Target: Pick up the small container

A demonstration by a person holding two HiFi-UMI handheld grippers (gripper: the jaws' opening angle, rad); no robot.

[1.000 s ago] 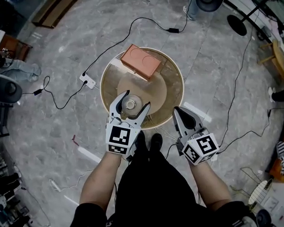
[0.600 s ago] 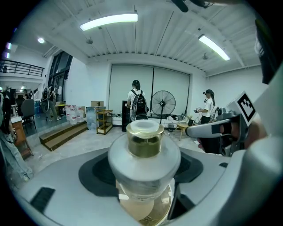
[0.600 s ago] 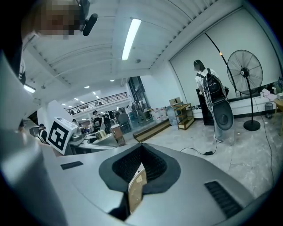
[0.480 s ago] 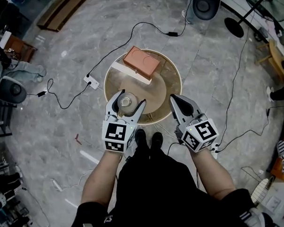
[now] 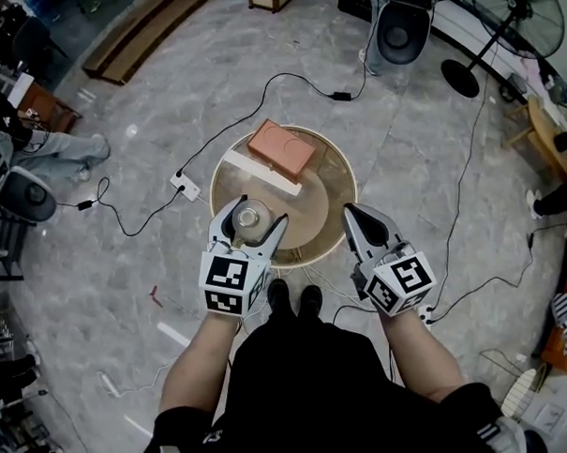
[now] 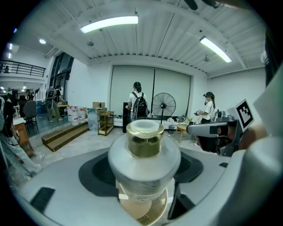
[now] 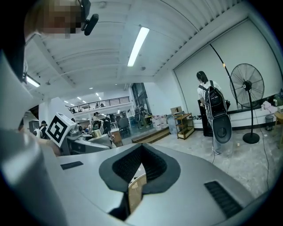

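Over on the left, a white power strip (image 5: 184,186) sits on the floor with its cable trailing off, well clear of the action. Next along, the left gripper (image 5: 255,217) has its fingers clamped on the small container (image 5: 248,215), one on each side of the rounded body. The left gripper view shows the gold collar (image 6: 144,140) and pale cap poking up above the fingers, so it's a grab round the belly, which makes sense since that's the widest part and won't slip through.

The container is at the near edge of the round tabletop (image 5: 324,186), upright. I'd say it's lifted clear, because its view shows the wood well below its base, but don't quote me.

Further back on the tabletop there's a reddish-brown box (image 5: 281,148) resting across a white strip (image 5: 260,171), apart from the container and not in the way.

On the right, the right gripper (image 5: 355,218) hangs by the tabletop rim with fingers pressed together on nothing, basically parked since one gripper does this job.
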